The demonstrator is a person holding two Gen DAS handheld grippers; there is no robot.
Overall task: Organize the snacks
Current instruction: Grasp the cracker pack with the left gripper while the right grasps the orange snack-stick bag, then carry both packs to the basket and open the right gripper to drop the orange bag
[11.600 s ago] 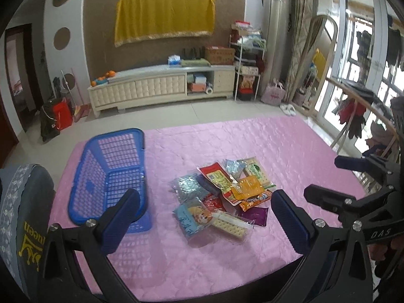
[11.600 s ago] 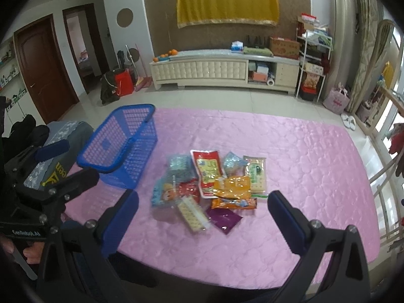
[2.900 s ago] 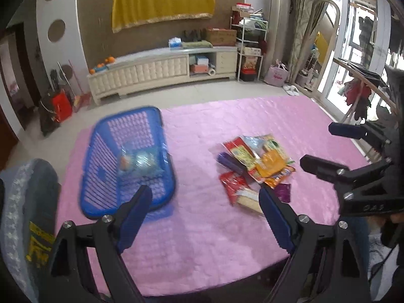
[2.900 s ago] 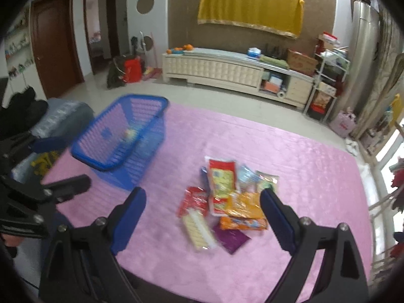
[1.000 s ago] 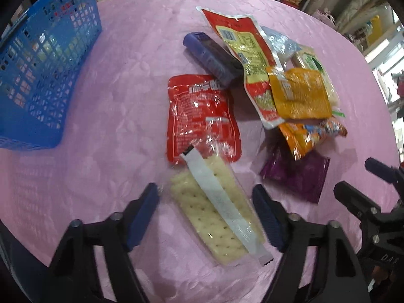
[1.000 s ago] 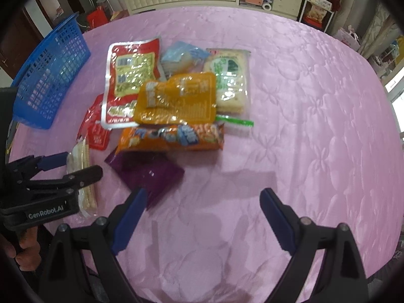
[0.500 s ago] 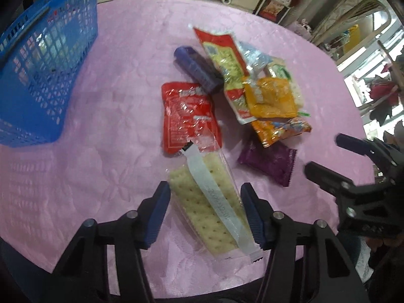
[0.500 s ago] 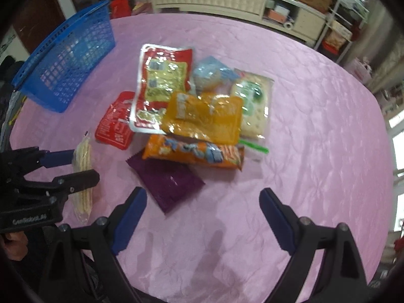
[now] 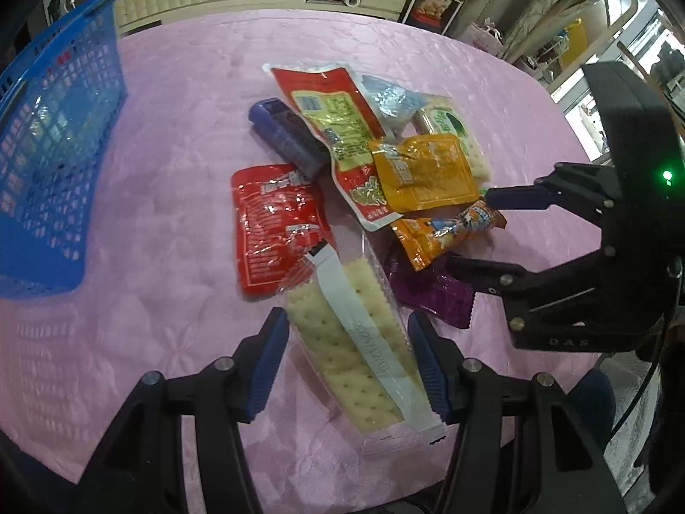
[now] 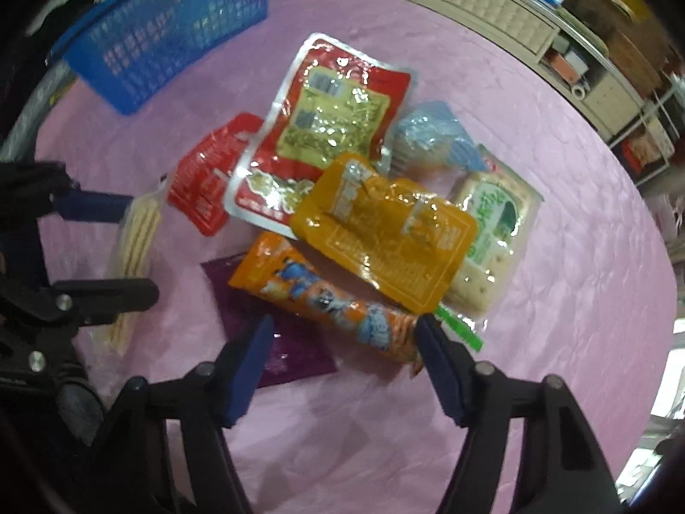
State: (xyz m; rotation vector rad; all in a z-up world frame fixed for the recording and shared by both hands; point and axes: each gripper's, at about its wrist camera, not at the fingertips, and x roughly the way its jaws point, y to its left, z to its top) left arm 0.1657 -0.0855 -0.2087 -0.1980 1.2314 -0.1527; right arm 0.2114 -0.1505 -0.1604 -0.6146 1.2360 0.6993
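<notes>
Pink quilted cloth covers the surface [image 9: 180,85], on which a loose heap of snack packets lies to the right of a blue basket [image 9: 51,137] standing at the far left edge. The left tongs [image 9: 346,360] have just been closing and now clasp the clear cracker packet [image 9: 351,342] across its width, both blue pads against its sides; the grip sits at the near end, apparently because that packet lies nearest and least buried. Its far end overlaps the red packet [image 9: 274,222], which may drag along if the crackers are lifted carelessly. The right tongs [image 10: 342,351] have likewise been closing, and their pads stand either side of the orange tube-shaped packet [image 10: 325,300] without visibly pressing on it, so I record them as parted; the view is blurred and contact cannot be ruled out. That packet lies over the purple packet [image 10: 291,355] and under the edge of the yellow pouch [image 10: 385,231], which crowds the grasp from the far side. Farther back lie a large red-and-yellow packet [image 10: 334,124], a pale blue wrapper [image 10: 432,137], a green-printed cracker packet [image 10: 492,222] and a dark blue bar [image 9: 287,137]. Something pale shows through the basket mesh, but its identity cannot be determined. Most snacks remain outside the basket.
</notes>
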